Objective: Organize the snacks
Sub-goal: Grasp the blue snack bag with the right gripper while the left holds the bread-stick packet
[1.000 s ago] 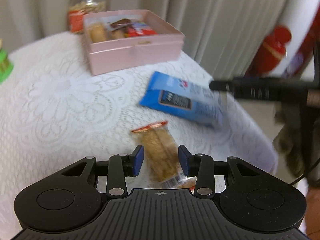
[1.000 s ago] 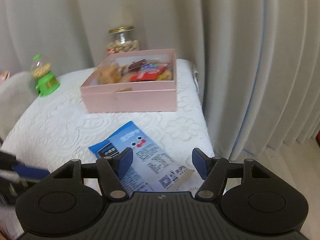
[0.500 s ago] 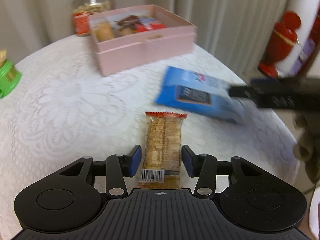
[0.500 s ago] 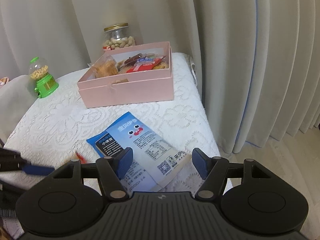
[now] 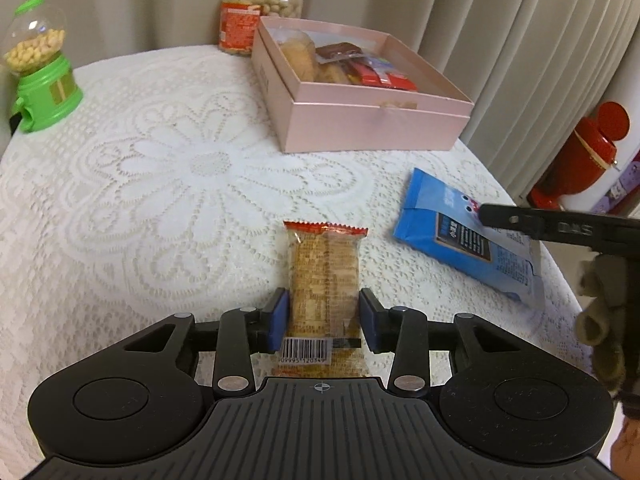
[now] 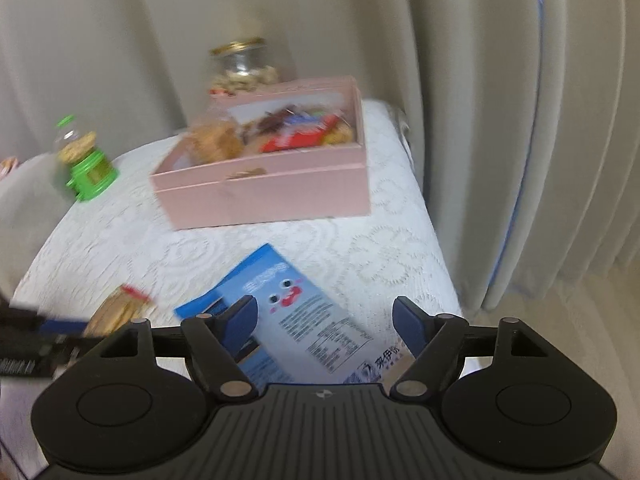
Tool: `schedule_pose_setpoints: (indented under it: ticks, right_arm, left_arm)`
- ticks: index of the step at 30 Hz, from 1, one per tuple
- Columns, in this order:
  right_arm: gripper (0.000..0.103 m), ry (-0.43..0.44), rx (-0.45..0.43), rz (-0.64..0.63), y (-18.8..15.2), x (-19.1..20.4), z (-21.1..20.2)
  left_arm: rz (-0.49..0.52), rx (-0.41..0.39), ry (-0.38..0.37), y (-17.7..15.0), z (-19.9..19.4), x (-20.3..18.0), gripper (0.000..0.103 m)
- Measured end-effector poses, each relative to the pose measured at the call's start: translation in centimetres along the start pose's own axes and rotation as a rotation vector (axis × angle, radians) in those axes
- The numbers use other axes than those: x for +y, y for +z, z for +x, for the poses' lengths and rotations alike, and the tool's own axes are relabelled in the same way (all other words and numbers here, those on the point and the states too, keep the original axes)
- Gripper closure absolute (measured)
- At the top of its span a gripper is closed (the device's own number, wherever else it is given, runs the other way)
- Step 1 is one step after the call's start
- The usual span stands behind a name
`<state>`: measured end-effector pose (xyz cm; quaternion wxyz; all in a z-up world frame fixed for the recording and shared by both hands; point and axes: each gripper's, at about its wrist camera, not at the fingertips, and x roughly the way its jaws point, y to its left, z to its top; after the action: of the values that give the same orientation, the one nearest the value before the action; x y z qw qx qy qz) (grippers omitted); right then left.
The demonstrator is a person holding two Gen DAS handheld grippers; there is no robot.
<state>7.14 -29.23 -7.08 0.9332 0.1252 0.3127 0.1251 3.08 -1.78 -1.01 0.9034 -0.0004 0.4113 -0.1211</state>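
The left gripper (image 5: 323, 320) sits low over the lace-covered tabletop (image 5: 168, 184), its jaws set on either side of the cracker packet (image 5: 323, 280). The blue pads look to be touching the wrapper's long edges, though whether they are pressing it or only flanking it I cannot tell. The packet lies lengthwise along the gripper's axis, its red crimped end pointing toward the pink box (image 5: 360, 120) and its barcode end tucked under the gripper body.

The right gripper (image 6: 325, 322) has its jaws spread wide, holding nothing, above the near half of the blue snack bag (image 6: 288, 312). That view is motion-blurred. The bag lies flat and at a slant near the tabletop's right-hand edge, its near corner close to the drop-off; in the left view one right-gripper finger overlaps the bag's top.

The pink box stands open toward the far right of the tabletop, with wrapped snacks piled inside. A wide stretch of bare lace lies between the cracker packet and the box's front wall. A peanut jar (image 5: 260, 4) stands just behind the box, and a green candy dispenser (image 5: 42, 72) sits at the far left edge. Curtains (image 6: 500, 120) hang close behind and to the right of the tabletop.
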Motion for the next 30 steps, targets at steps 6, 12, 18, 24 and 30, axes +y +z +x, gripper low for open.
schedule_pose_setpoints:
  ticks: [6, 12, 18, 24, 30]
  right_arm:
    - [0.024, 0.144, 0.060, 0.025, -0.8, 0.5, -0.1]
    - [0.020, 0.141, 0.081, -0.035, -1.2, 2.2, 0.0]
    - [0.007, 0.169, 0.043, 0.000, -1.6, 2.5, 0.4]
    - [0.002, 0.122, 0.089, -0.032, -0.7, 3.9, 1.4]
    - [0.002, 0.030, 0.112, -0.222, -0.3, 7.6, 3.1]
  left_arm:
    - [-0.006, -0.009, -0.017, 0.0, 0.3, 0.2, 0.059]
    - [-0.005, -0.018, -0.046, 0.5, 0.9, 0.2, 0.058]
    - [0.031, -0.052, -0.075, 0.7, 1.6, 0.1, 0.058]
    - [0.061, -0.087, -0.071, -0.4, 0.8, 0.7, 0.062]
    - [-0.057, -0.085, -0.063, -1.3, -0.9, 4.5, 0.062]
